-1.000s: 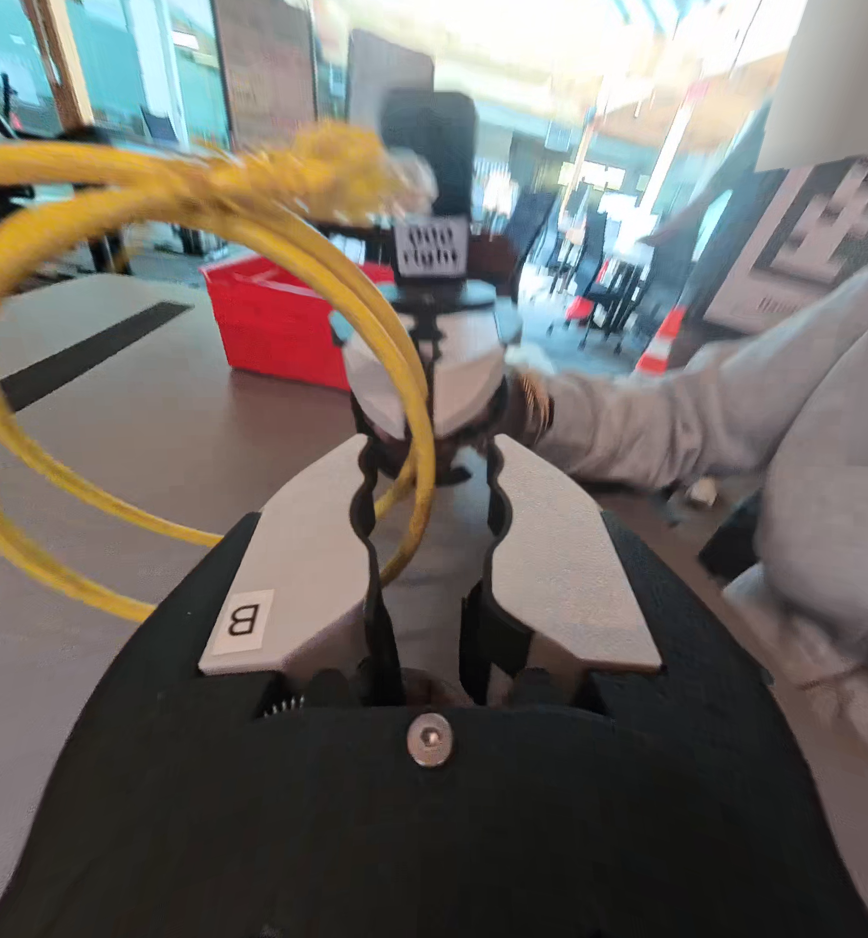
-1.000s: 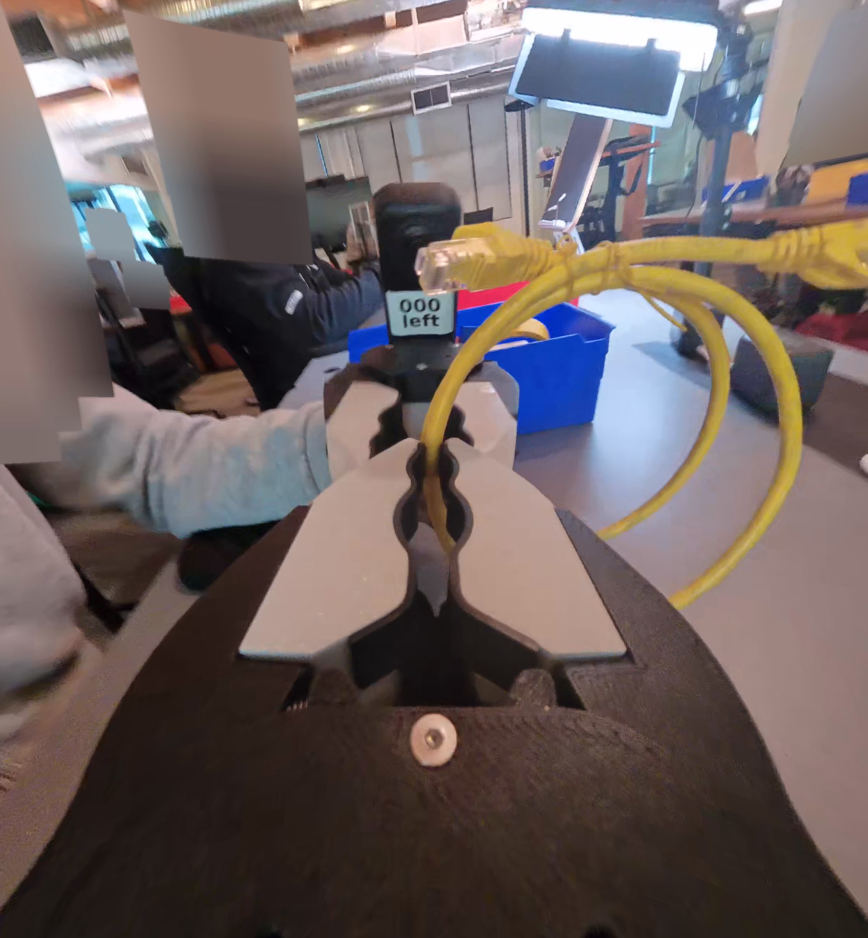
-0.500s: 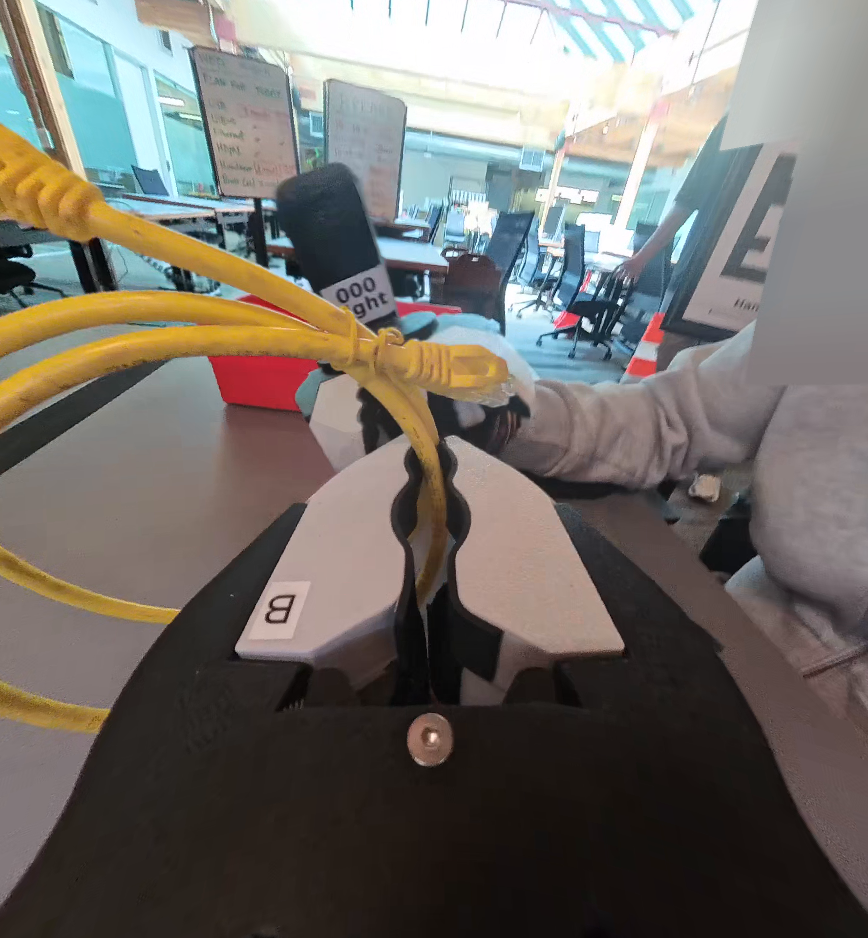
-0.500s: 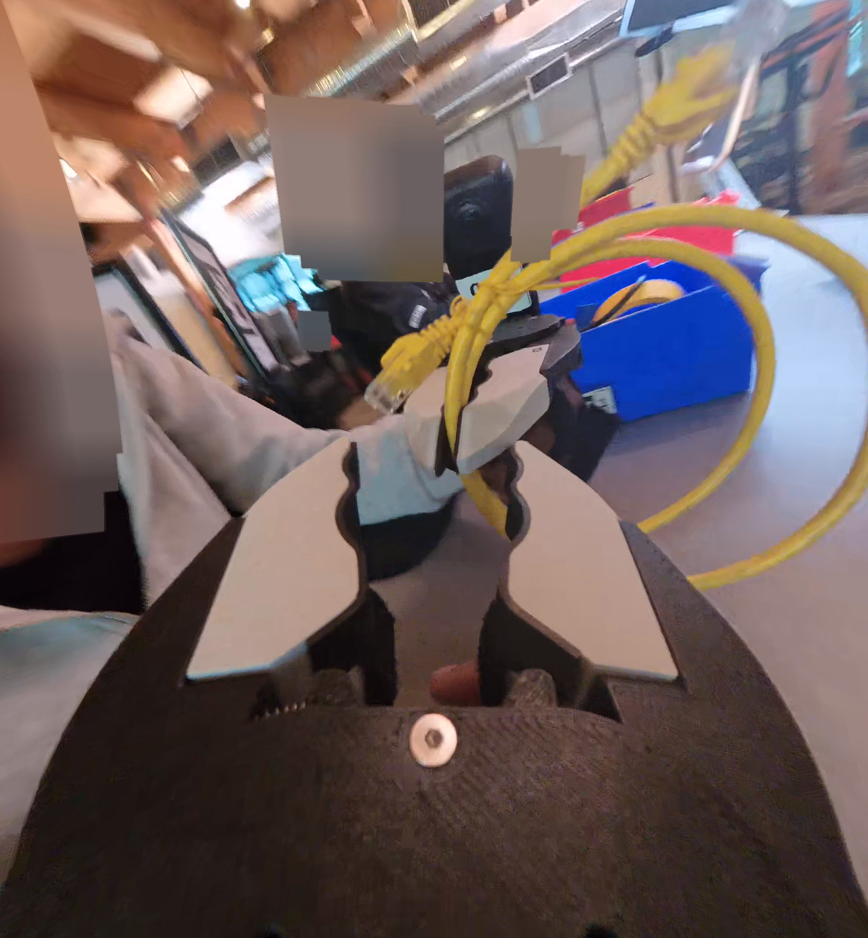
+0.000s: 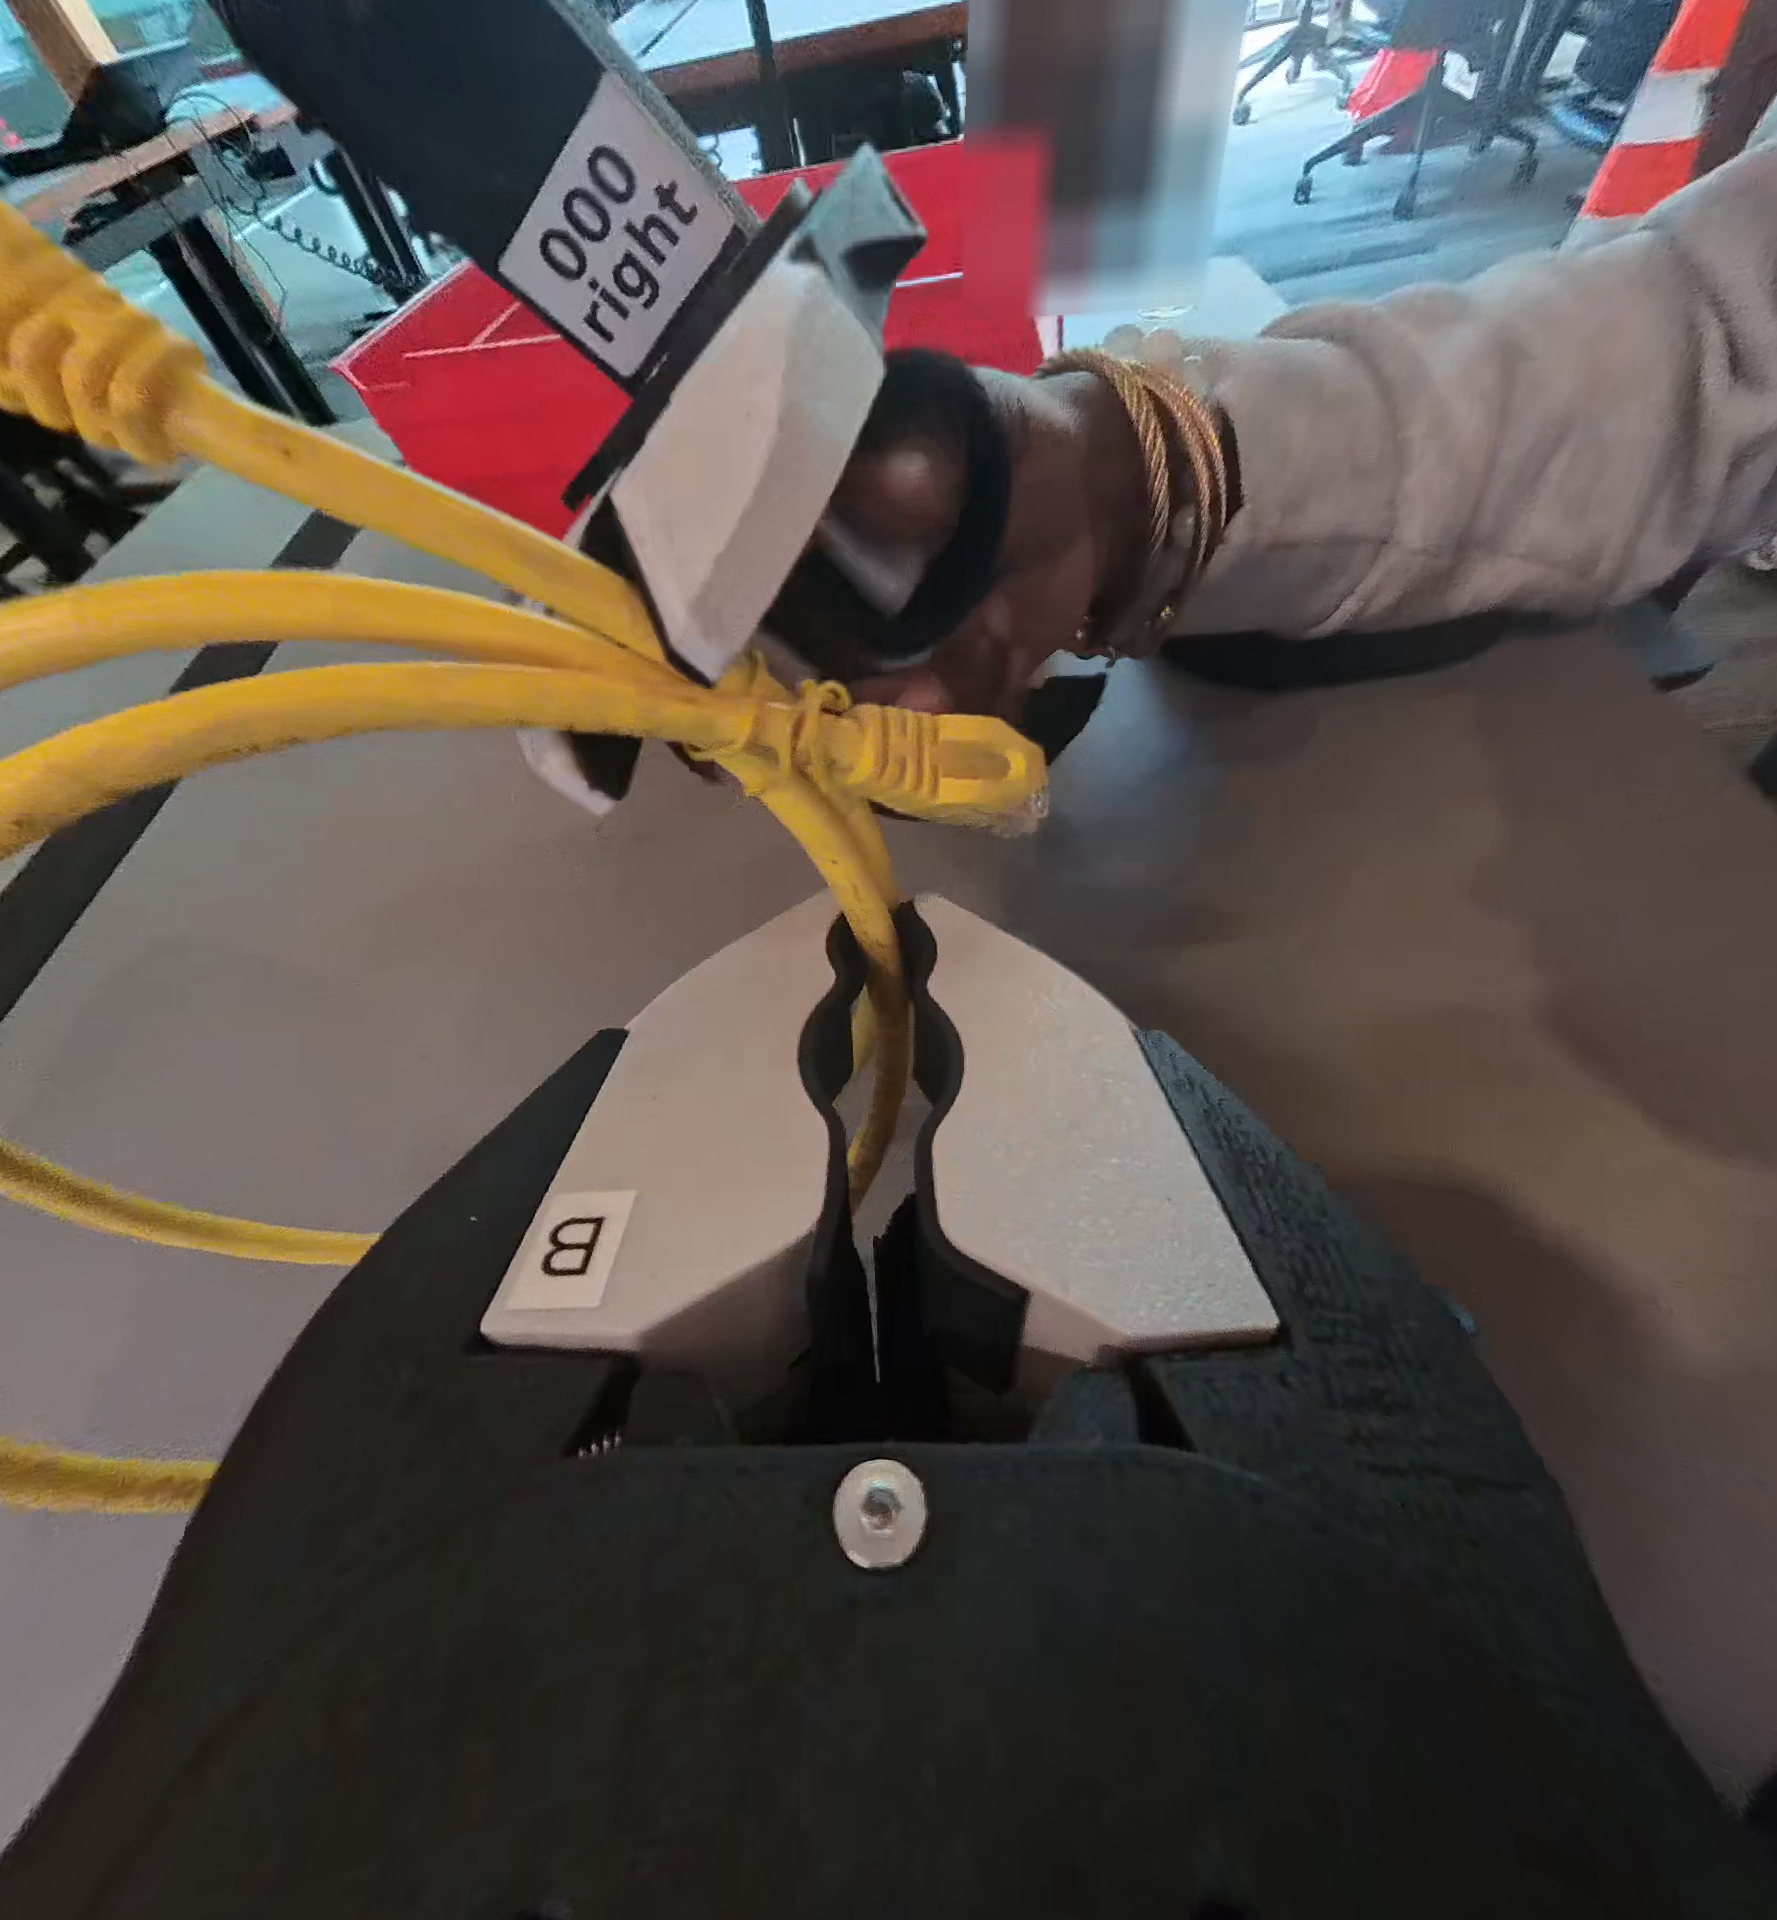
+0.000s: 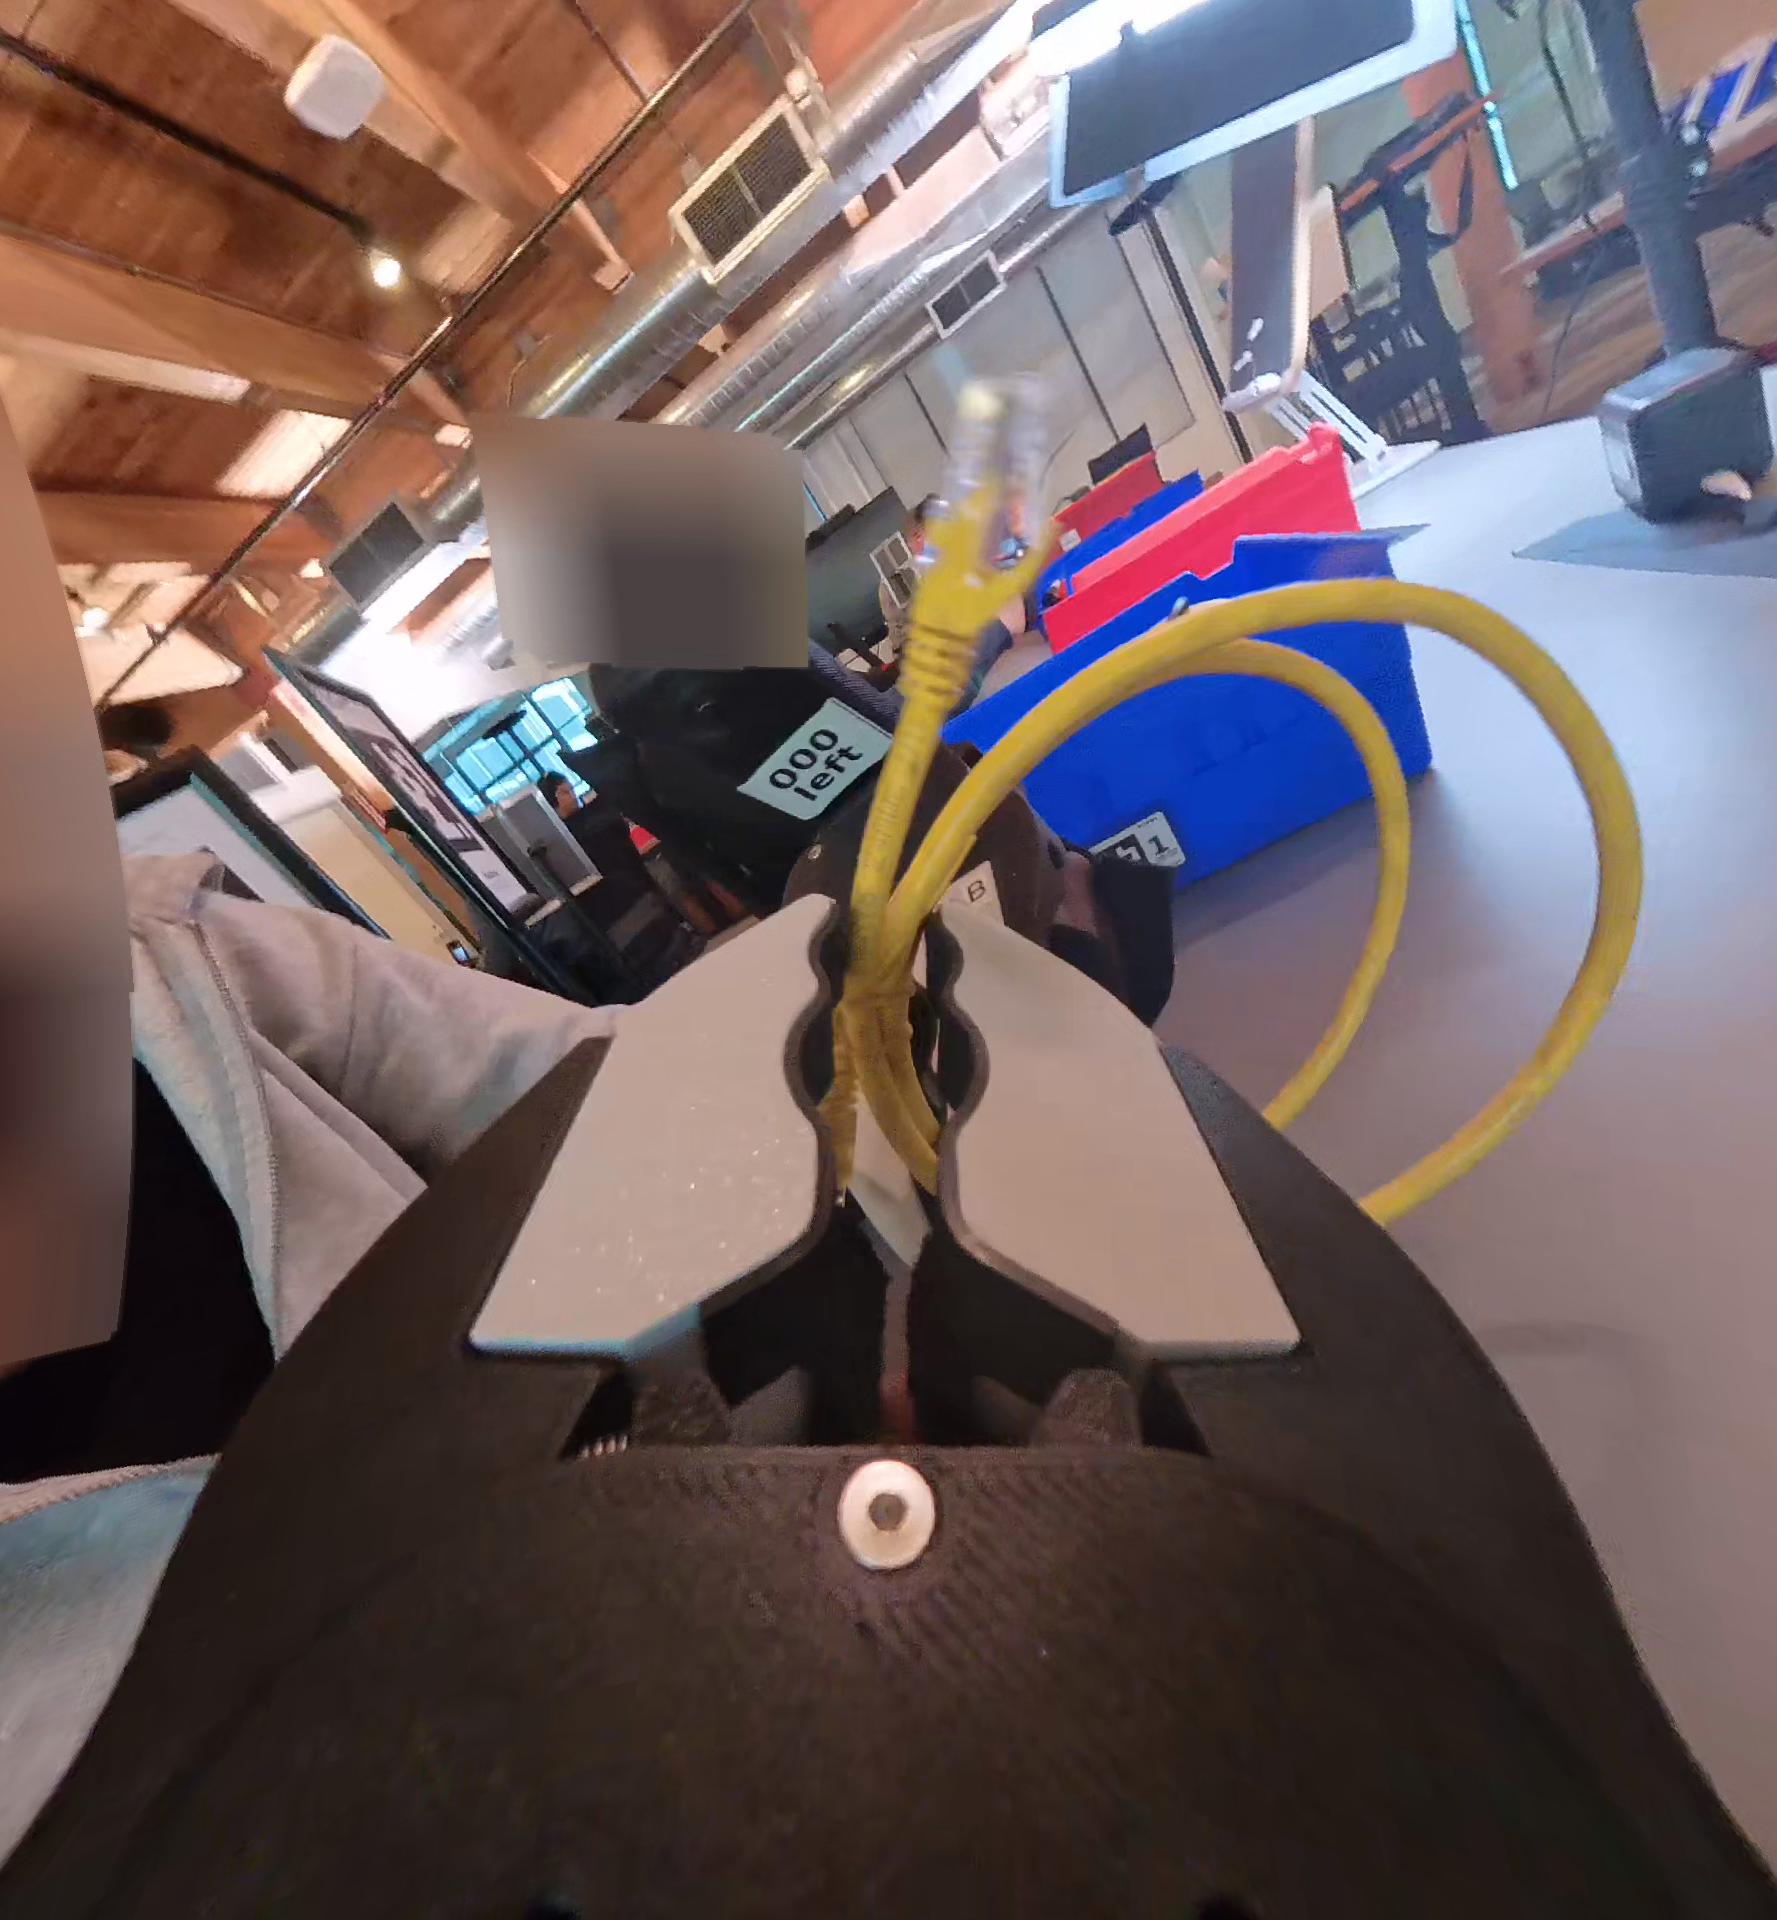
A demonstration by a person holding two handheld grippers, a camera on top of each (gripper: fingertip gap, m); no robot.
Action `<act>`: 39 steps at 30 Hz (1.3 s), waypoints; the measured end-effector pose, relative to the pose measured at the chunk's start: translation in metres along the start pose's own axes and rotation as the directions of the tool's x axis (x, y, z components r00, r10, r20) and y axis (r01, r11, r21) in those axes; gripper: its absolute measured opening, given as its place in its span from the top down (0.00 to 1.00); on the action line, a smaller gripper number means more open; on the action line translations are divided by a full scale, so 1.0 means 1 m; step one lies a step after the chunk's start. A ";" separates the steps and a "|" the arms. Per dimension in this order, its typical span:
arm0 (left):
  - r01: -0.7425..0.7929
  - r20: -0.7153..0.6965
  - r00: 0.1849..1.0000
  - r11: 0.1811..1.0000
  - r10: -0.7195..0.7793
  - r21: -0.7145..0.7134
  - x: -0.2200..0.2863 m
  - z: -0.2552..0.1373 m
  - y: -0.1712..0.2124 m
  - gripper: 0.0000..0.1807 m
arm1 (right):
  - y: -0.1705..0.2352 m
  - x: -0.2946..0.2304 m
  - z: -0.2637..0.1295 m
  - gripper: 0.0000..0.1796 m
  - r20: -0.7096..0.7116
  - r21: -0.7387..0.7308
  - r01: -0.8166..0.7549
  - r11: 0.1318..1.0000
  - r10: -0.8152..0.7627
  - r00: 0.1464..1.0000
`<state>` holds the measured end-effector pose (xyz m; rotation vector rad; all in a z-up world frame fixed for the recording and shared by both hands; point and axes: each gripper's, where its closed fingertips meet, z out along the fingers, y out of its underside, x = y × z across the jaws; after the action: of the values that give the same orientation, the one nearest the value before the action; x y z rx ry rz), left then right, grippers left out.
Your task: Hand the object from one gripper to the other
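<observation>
A coiled yellow network cable is tied into loops, with a plug end sticking out. My left gripper is shut on one strand of it just below the tie. My right gripper comes in from the upper left, its jaws closed around the tied bundle. In the right wrist view my right gripper is shut on the cable bundle, and the loops hang to the right above the table. The left gripper's black body sits right behind the fingers.
A grey table lies under both grippers. A red bin stands behind in the left wrist view. A blue bin and a red bin stand behind in the right wrist view. A grey sleeve reaches in from the right. There is about 7 cm between the tips of the two grippers.
A second ago only the right gripper held the cable. Then the left shut on it and the right opened. Now the right has shut again on the tied bundle, close to the left.
</observation>
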<state>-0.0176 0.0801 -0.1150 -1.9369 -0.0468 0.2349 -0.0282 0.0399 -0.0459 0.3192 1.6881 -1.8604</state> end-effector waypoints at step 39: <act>0.066 -0.133 0.989 0.997 -0.059 0.047 0.018 -0.003 -0.008 0.92 | 0.008 -0.017 0.004 0.96 0.046 -0.091 0.159 0.983 -0.155 0.987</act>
<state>0.0010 0.0826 -0.1086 -1.8926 -0.0145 0.0661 -0.0090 0.0408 -0.0426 0.1132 1.8131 -1.8780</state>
